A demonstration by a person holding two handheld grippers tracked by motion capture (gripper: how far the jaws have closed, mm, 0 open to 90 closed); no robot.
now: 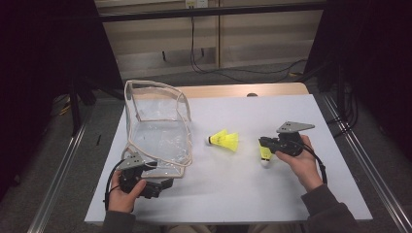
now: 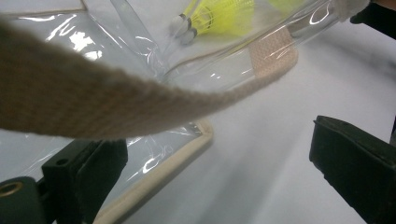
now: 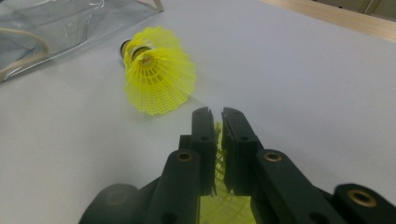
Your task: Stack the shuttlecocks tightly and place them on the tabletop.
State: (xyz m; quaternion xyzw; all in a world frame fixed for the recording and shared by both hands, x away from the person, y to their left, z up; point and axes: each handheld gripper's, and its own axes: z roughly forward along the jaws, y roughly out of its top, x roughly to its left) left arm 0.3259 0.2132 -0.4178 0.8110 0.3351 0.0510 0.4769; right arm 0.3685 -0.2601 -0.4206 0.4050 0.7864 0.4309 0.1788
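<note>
A clear plastic bag (image 1: 158,124) with beige trim lies open on the left of the white table (image 1: 272,194). My left gripper (image 1: 164,182) is at the bag's near corner. In the left gripper view the left gripper (image 2: 217,144) is open, with its jaws wide apart. The bag's beige strap (image 2: 70,102) hangs close across that view. My right gripper (image 3: 218,114) is shut on the skirt of a yellow shuttlecock (image 3: 219,205), which hangs cork down under the right gripper (image 1: 263,143). A second yellow shuttlecock (image 1: 224,141) lies between the bag and my right hand; it looks like two nested together (image 3: 159,77).
The table's wooden far edge (image 1: 243,90) runs behind the bag. Metal rails (image 1: 362,160) flank the table on both sides. Cables lie on the floor beyond the table. Bare white tabletop stretches in front of both hands.
</note>
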